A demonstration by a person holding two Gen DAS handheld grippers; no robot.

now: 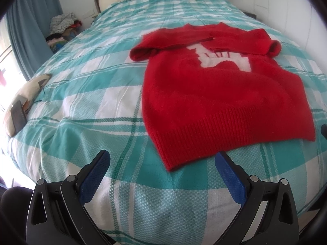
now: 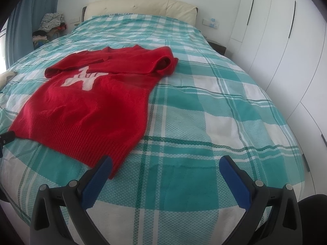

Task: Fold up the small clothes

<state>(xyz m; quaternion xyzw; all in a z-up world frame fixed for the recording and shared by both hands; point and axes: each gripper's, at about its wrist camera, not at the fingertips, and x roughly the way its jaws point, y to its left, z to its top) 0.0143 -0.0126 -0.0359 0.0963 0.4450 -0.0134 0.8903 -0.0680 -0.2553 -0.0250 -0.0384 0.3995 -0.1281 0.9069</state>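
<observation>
A small red knitted sweater (image 1: 214, 94) with a white pattern on the chest lies flat on the bed, hem toward me, both sleeves folded across the chest. It also shows in the right wrist view (image 2: 87, 106). My left gripper (image 1: 162, 161) is open and empty, just short of the hem's left corner. My right gripper (image 2: 165, 167) is open and empty, its left finger (image 2: 98, 183) next to the hem's right corner. The tip of the other gripper shows at the frame edge in each view.
The bed has a teal and white checked cover (image 2: 204, 122) and a cream headboard (image 2: 141, 6). A cushion with a dark phone-like object (image 1: 18, 116) lies at the left edge. A clothes pile (image 1: 61, 26) sits by the blue curtain. White wardrobes (image 2: 286, 51) stand right.
</observation>
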